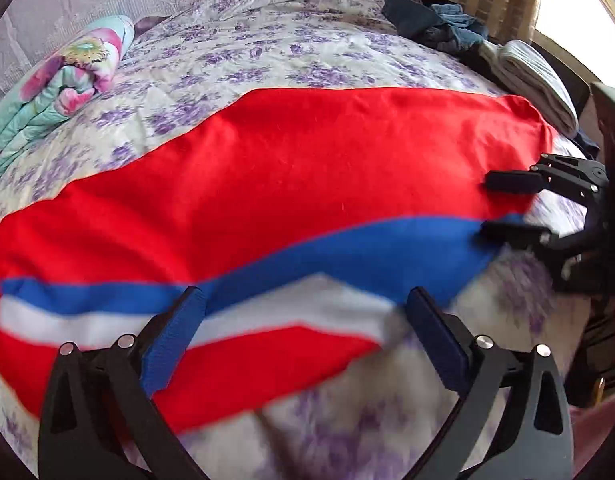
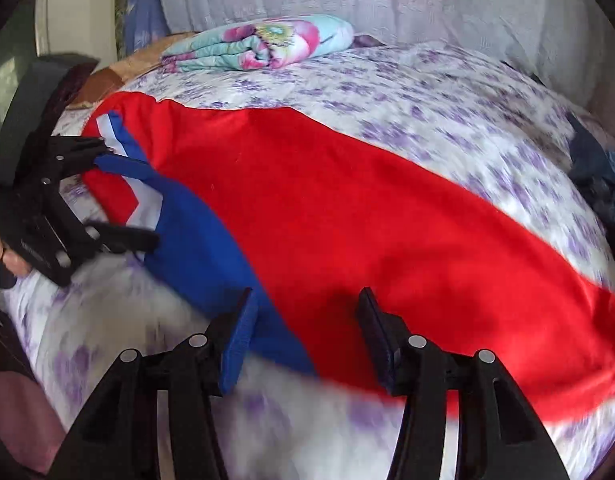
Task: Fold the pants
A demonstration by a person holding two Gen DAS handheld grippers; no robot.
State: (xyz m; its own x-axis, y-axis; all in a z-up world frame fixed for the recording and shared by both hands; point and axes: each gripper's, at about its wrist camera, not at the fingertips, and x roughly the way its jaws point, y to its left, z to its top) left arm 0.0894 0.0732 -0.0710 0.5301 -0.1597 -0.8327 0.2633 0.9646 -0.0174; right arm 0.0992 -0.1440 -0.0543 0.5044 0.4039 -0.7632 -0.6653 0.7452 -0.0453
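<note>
Folded floral quilt (image 1: 63, 92) lay left. Red pants with blue and white stripes (image 1: 307, 168) spanned the purple-flowered bedsheet (image 1: 267, 48). Left gripper (image 1: 303, 320) and right gripper (image 2: 307, 328) were spread over the near hem. Dark clothes pile (image 1: 435, 20) lay far right.

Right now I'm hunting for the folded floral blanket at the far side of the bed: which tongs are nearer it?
Left. The left tongs sit on the blanket's side of the red pants; the right tongs work the opposite end.
</note>
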